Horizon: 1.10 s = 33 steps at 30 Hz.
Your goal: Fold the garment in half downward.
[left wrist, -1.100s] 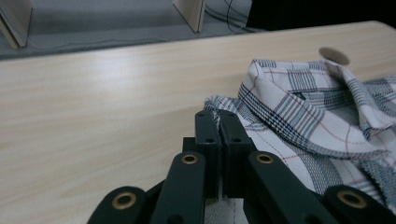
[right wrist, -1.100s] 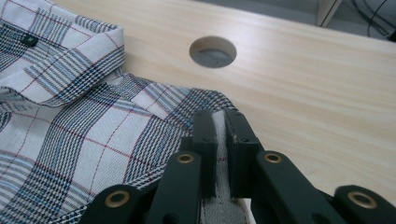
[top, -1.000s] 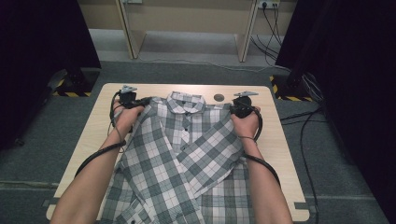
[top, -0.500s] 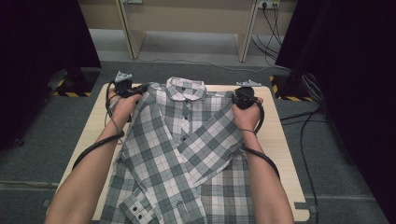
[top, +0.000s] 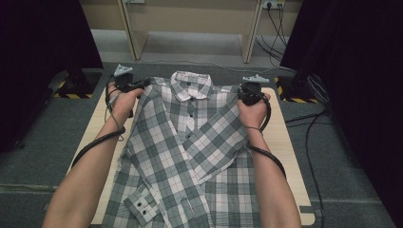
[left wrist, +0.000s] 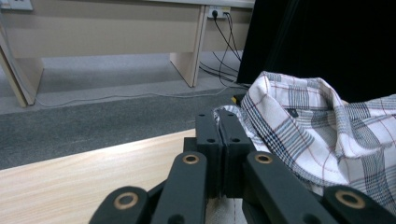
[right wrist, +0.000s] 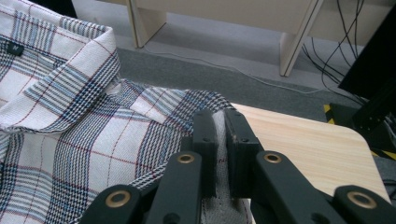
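High view first: your left gripper [top: 139, 85] sits at the far left corner of the wooden table [top: 288, 156], its jaws pressed together on the left shoulder seam of the plaid button-up shirt [top: 190, 156]. Your left hand [top: 122, 97] wraps the handle, and the cable runs back along your forearm. The shirt lies face up down the middle of the table, collar [top: 191, 84] at the far edge, hem hanging toward you off the near edge. Both sleeves are folded across the front; one buttoned cuff [top: 141, 205] lies on the lower left part of the cloth. The shoulders are raised off the wood where you pinch them, while the body of the shirt rests flat. At the far right, your right gripper [top: 241, 95] clamps the right shoulder, with your right hand [top: 253, 110] just behind it.

Left gripper view: your left gripper [left wrist: 220, 122] has its two black jaws closed with a thin fold of shirt [left wrist: 322, 140] edge caught between them; the collar [left wrist: 289, 100] bunches up just to their right, and bare table [left wrist: 93, 163] shows to the left.

Right gripper view: your right gripper [right wrist: 220, 122] has its jaws drawn in on a strip of the shirt [right wrist: 70, 140], the cloth running down between the pads. The collar [right wrist: 70, 79] lies to the left, bare table [right wrist: 303, 144] to the right.
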Each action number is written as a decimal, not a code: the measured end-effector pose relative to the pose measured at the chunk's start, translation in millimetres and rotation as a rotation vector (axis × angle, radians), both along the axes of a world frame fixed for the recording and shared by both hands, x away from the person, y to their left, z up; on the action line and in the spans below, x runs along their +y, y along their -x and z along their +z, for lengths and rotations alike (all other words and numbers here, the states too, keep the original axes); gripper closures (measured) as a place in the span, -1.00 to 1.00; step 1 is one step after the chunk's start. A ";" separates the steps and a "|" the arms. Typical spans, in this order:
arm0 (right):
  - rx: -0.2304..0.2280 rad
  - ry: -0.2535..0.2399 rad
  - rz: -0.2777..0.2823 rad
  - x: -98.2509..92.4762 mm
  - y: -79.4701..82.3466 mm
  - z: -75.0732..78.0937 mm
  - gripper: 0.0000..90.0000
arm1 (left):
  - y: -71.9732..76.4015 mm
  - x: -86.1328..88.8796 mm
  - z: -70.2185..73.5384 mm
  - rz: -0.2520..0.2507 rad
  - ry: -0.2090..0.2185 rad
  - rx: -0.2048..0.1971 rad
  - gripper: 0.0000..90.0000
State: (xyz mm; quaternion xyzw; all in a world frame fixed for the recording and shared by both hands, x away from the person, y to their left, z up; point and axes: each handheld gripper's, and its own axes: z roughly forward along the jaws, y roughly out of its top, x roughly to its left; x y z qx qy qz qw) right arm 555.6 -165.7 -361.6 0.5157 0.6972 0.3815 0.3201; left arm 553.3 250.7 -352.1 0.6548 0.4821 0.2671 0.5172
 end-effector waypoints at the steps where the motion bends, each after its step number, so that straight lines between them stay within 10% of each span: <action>1: 0.000 0.000 -0.005 -0.1 -0.3 1.1 0.88 | 0.0 -0.2 0.9 0.003 0.006 -0.002 0.95; 33: -0.094 -0.036 -0.038 1.7 -9.8 53.5 0.88 | -3.5 6.7 48.4 0.042 0.050 -0.092 0.95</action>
